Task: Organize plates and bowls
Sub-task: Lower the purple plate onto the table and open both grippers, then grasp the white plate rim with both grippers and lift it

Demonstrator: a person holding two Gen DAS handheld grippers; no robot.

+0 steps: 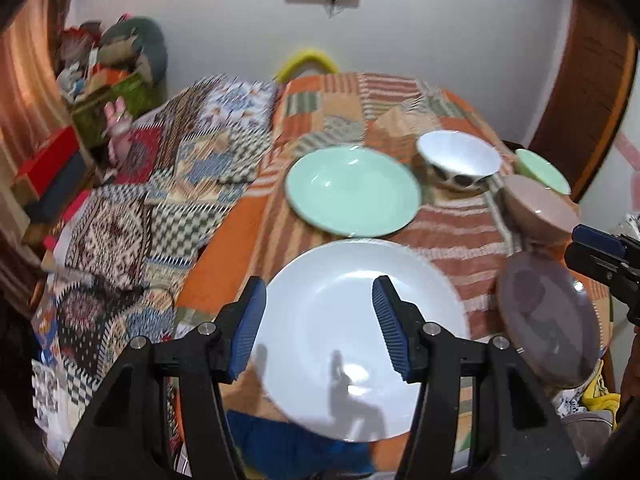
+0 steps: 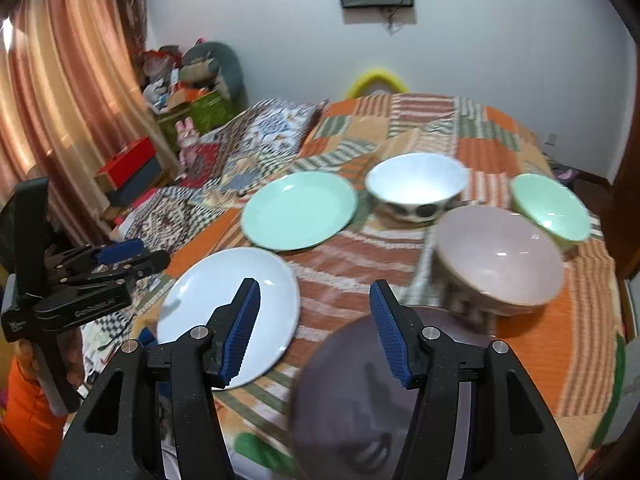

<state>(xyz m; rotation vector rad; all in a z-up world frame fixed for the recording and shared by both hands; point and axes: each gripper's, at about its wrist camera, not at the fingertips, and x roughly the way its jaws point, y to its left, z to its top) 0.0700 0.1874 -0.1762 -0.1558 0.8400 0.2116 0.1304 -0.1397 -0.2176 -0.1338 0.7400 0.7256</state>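
On the patchwork-covered table lie a white plate (image 1: pixel 360 336) (image 2: pixel 224 312), a mint plate (image 1: pixel 352 192) (image 2: pixel 298 210) and a purple plate (image 1: pixel 548 320) (image 2: pixel 360 400). Behind them stand a white bowl with dark dots (image 1: pixel 458 160) (image 2: pixel 416 186), a pink bowl (image 1: pixel 536 208) (image 2: pixel 500 256) and a mint bowl (image 1: pixel 542 170) (image 2: pixel 550 208). My left gripper (image 1: pixel 320 328) is open above the white plate; it also shows in the right wrist view (image 2: pixel 128 256). My right gripper (image 2: pixel 314 332) is open, over the purple plate's near edge and the cloth; it also shows in the left wrist view (image 1: pixel 600 248).
A second patterned quilt (image 1: pixel 160 184) covers a lower surface left of the table. Boxes and clutter (image 2: pixel 132 168) stand by the curtain (image 2: pixel 60 100) at the left. A wall (image 1: pixel 360 40) lies behind the table, with a yellow chair back (image 2: pixel 376 80).
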